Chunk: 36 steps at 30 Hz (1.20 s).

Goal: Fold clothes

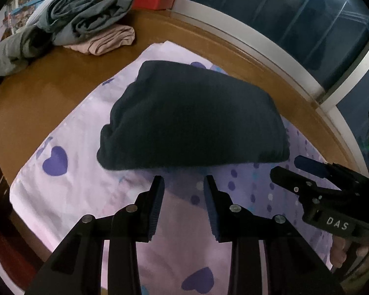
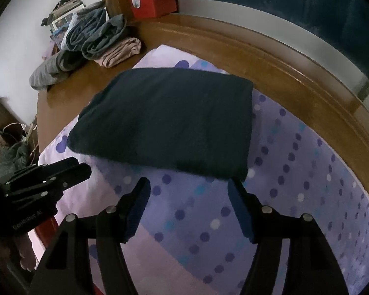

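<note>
The folded dark garment (image 1: 192, 118) lies on the patterned sheet (image 1: 69, 196), just beyond both grippers, left (image 1: 184, 184) and right (image 2: 189, 186); both jaws stand open and seemingly empty.

A folded dark garment (image 2: 167, 120) lies on a lilac, dotted sheet (image 2: 295, 172) spread over a wooden bench (image 2: 270, 56). The right gripper (image 2: 188, 189) hovers just before its near edge, jaws apart and empty. The left gripper (image 2: 69, 172) enters from the left. Crumpled clothes (image 2: 91, 41) are piled behind.
</note>
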Tool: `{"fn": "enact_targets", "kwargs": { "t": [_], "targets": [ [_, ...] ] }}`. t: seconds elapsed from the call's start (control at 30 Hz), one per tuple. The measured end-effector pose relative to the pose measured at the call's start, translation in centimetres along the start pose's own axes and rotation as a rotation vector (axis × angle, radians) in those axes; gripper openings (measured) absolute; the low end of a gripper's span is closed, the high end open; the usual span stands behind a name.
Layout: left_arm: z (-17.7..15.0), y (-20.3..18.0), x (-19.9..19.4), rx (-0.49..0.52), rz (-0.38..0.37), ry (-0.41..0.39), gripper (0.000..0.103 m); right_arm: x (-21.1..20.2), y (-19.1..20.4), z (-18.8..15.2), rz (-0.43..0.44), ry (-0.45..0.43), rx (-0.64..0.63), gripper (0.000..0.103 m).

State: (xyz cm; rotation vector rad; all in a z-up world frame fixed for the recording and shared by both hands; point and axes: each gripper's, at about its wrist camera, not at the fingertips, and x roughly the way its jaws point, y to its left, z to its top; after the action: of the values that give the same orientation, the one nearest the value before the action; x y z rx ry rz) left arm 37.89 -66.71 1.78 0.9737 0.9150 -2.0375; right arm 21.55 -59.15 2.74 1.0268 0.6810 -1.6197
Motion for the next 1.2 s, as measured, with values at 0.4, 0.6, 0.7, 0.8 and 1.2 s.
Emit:
{"fn": "enact_targets", "kwargs": {
  "t": [0.4,0.6,0.7,0.8,1.2],
  "targets": [
    [-0.6,-0.6,0.1,0.067,0.057,0.013,0.043,0.2,1.5,-1.2,-0.009,0.036,0.024,0.068],
    [-0.7,-1.1,0.2,0.071,0.072,0.021,0.043,0.0,1.9,-1.5,-0.043,0.027,0.007,0.068],
    [-0.7,-1.4,0.5,0.073,0.086,0.024,0.043,-0.1,2.1,-1.7,-0.058,0.020,-0.006,0.068],
    [-0.9,-1.7,0.6,0.079,0.107,0.023,0.043,0.0,2.0,-1.9,-0.061,0.023,-0.012,0.068],
    [-1.4,-2.1,0.2,0.066,0.158,0.014,0.043,0.3,1.5,-2.0,-0.035,0.016,-0.029,0.068]
  ]
}}
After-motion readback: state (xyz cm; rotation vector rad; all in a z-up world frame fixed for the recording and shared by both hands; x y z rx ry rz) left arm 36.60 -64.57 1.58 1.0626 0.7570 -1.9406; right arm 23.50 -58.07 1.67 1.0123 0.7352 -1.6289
